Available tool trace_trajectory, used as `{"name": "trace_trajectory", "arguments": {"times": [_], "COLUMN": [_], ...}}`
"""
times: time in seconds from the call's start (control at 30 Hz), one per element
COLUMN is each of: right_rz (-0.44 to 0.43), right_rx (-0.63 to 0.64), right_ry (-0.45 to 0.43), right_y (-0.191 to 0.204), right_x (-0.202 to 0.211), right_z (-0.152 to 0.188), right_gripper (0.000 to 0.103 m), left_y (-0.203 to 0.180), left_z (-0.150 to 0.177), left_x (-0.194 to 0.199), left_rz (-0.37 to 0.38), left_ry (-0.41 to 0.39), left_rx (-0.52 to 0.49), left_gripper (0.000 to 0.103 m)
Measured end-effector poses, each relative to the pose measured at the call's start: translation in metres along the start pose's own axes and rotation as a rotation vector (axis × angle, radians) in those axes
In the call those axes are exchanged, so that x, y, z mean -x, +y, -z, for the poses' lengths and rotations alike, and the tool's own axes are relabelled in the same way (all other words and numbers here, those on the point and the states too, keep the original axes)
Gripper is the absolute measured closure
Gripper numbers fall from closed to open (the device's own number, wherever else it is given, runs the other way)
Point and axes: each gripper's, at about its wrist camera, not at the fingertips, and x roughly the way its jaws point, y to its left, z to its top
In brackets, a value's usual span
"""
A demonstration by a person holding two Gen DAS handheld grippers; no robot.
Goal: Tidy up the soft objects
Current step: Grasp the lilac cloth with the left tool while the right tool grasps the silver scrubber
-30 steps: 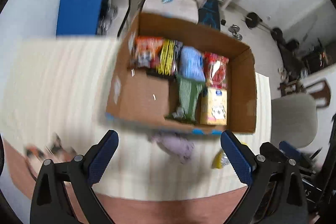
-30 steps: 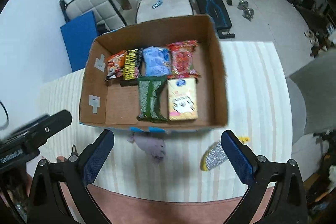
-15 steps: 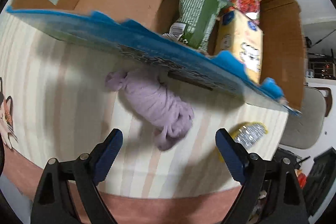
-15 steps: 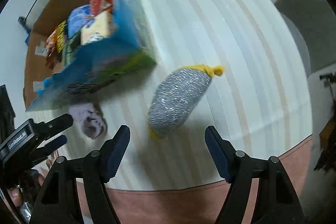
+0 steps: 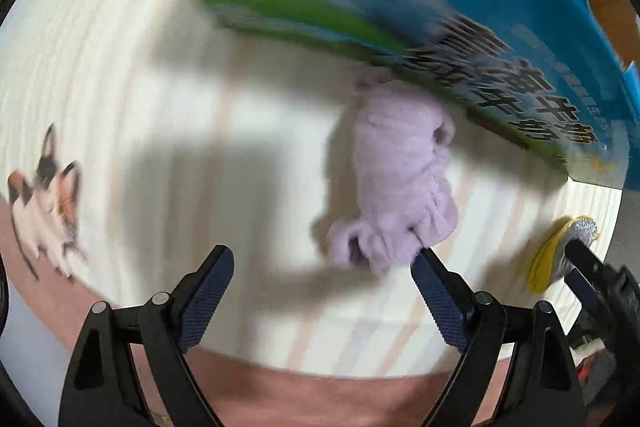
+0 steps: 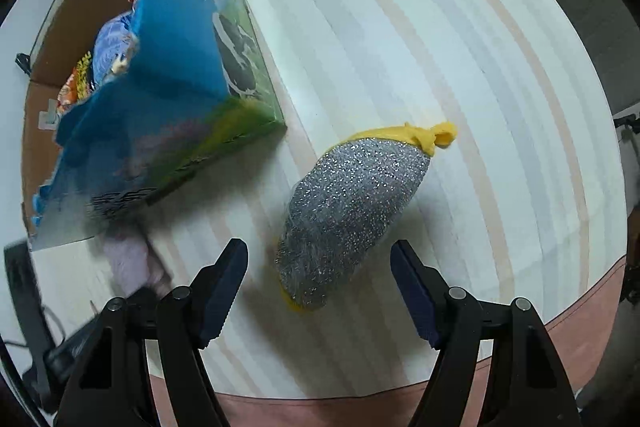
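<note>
Two soft objects lie on the table with the cream striped cloth, and one cardboard box stands beside them.

The first soft object is a pale purple knitted bundle. In the left wrist view it lies just in front of the blue and green printed wall of the cardboard box, and its far end reaches under the shadow of that wall. The left gripper has its two dark blue fingers spread wide. The bundle is not between them in the middle; the right finger is at the near frilled end of the bundle, and whether it touches I cannot tell, because the picture is blurred.

The second soft object is a silver glitter pouch with yellow edge and a yellow knot. It lies on the cloth, apart from the box corner. The right gripper is also spread wide, one finger on each side of the near end of the pouch, and holds nothing.

Inside the box several colourful packets are visible, but I cannot count them. One printed cat picture is on the cloth at the left.
</note>
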Motion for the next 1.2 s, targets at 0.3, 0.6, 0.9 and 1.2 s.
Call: {"name": "trace_trajectory", "arguments": {"times": [0.3, 0.6, 0.9, 1.2], "right_rz": [-0.032, 0.021, 0.026, -0.004], "right_rx": [-0.027, 0.143, 0.317, 0.109], "right_ry": [0.033, 0.139, 0.223, 0.155], "right_y": [0.000, 0.016, 0.017, 0.004], "right_x": [-0.010, -0.017, -0.018, -0.030], "right_z": [-0.011, 0.006, 0.049, 0.035], "right_gripper": [0.027, 0.051, 0.049, 0.039], "left_y": [-0.014, -0.040, -0.035, -0.030], "left_z": [-0.009, -0.030, 0.020, -0.003], "left_x": [0.006, -0.023, -0.035, -0.030], "left_rz": [0.147, 0.052, 0.050, 0.081], "left_ry": [0.005, 0.023, 0.108, 0.070], "left_rx": [-0.008, -0.104, -0.179, -0.153], "left_gripper": [0.013, 0.064, 0.064, 0.060]}}
